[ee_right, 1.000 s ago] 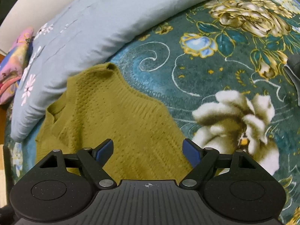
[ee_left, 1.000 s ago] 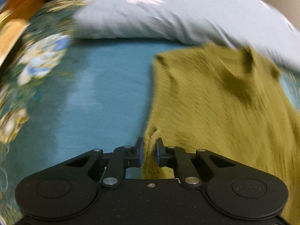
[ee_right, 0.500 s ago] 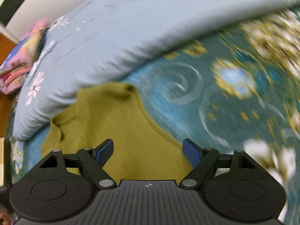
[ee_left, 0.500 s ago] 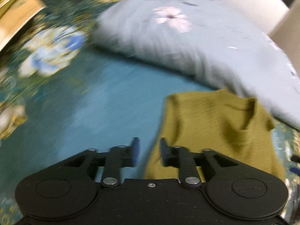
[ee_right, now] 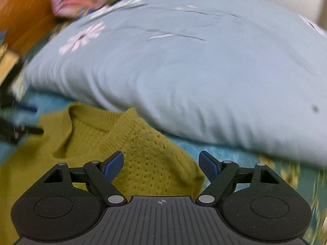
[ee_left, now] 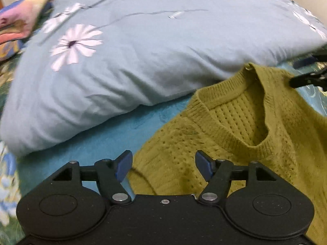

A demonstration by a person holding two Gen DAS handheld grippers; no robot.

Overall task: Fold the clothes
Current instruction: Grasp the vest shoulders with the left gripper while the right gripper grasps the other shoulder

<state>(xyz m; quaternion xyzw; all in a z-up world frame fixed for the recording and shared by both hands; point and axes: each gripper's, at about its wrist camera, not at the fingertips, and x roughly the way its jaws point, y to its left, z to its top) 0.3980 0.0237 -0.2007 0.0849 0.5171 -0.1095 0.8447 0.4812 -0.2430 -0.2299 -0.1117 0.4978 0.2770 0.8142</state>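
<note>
beside the pillow (ee_left: 163,51), olive sweater (ee_left: 235,143) neckline between left tongs (ee_left: 163,165) and right tongs (ee_right: 161,165), both spread wide

Both views are lit evenly and rather dimly, a soft indoor light with no hard shadows and no glare; its source cannot be placed with any certainty. Fisheye bending is strong — the pale blue pillow (ee_left: 143,61) bulges and its edges curve toward the dark corners of each frame. In the left wrist view the olive sweater (ee_left: 235,134) is fairly sharp, its knit holes legible, while the pink cushion (ee_left: 22,22) at the left edge smears. The right wrist view is softer overall — motion blur streaks the pillow's surface, the floral bedspread (ee_right: 296,175) and the far left edge.
</note>
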